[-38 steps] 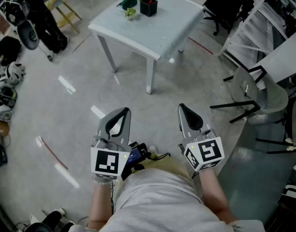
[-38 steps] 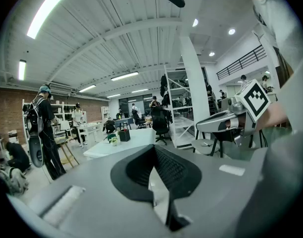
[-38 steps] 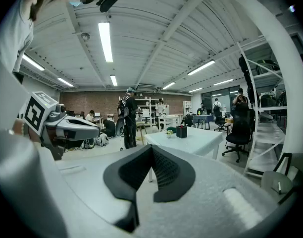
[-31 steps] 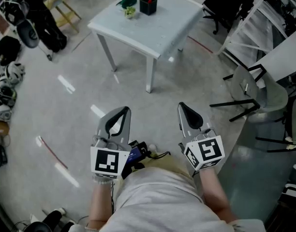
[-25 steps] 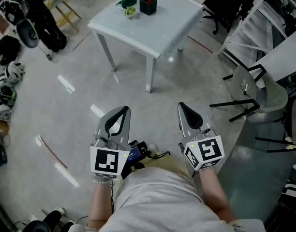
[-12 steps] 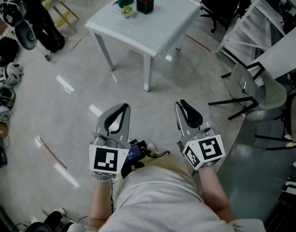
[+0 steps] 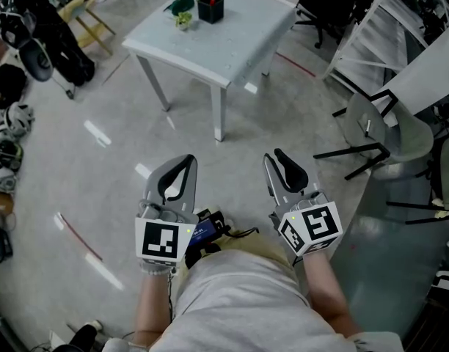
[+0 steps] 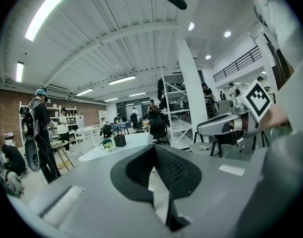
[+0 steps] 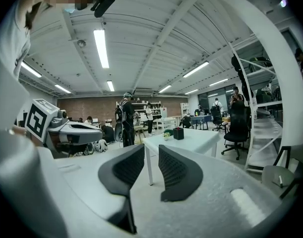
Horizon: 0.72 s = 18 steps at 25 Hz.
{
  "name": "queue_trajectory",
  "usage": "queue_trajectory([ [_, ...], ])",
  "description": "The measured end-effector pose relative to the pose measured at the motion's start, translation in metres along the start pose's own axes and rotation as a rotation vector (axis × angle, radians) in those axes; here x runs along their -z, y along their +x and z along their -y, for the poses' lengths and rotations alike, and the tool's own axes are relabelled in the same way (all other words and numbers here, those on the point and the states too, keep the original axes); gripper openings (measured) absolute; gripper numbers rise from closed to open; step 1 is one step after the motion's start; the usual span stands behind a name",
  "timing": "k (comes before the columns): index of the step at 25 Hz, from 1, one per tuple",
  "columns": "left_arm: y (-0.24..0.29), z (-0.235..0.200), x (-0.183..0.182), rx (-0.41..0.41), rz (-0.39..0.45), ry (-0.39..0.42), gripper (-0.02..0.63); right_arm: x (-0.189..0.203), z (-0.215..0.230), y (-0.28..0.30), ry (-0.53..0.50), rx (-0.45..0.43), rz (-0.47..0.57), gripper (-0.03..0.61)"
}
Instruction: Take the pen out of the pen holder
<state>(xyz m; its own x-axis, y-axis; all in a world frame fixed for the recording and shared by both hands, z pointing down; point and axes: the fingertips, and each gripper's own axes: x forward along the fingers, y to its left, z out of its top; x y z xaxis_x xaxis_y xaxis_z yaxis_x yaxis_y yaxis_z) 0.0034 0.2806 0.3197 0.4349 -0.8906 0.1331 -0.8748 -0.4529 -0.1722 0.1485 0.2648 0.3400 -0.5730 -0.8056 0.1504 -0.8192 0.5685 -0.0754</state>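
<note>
Grey hand-held grippers [image 7: 180,160], black pads [image 9: 126,168], marker cubes [image 7: 164,240], pale shirt [image 7: 239,299]

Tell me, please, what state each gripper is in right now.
Left gripper: shut, nothing between its jaws.
Right gripper: open, its jaws have just been opening, nothing between them.

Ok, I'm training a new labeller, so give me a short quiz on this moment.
1. In the head view, what stands just left of the pen holder?
2. Whose jaws stand apart: A the left, B the right, C neither?
3. True or false: the pen holder stands on the floor.
Key: 1 a small potted plant. 2 B: the right gripper has just been opening, nothing between its jaws; the left gripper is shut. 3 False: it stands on the white table.
</note>
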Motion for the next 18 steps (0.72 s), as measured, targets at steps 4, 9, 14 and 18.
queue_trajectory([
  [4, 0.009, 0.004, -0.003, 0.013, -0.002, 0.02, 0.017, -0.002, 0.008, -0.003, 0.005, 0.007, 0.013, 0.095],
  [9, 0.02, 0.001, -0.007, 0.016, 0.003, 0.028, 0.017, -0.005, 0.019, 0.004, 0.018, 0.014, 0.028, 0.095],
  [14, 0.038, -0.009, -0.003, 0.029, 0.001, 0.029, 0.017, -0.007, 0.027, 0.018, 0.02, 0.029, 0.038, 0.095],
  [18, 0.062, -0.021, -0.009, 0.054, 0.019, 0.053, 0.017, -0.012, 0.04, 0.034, 0.022, 0.049, 0.044, 0.095],
])
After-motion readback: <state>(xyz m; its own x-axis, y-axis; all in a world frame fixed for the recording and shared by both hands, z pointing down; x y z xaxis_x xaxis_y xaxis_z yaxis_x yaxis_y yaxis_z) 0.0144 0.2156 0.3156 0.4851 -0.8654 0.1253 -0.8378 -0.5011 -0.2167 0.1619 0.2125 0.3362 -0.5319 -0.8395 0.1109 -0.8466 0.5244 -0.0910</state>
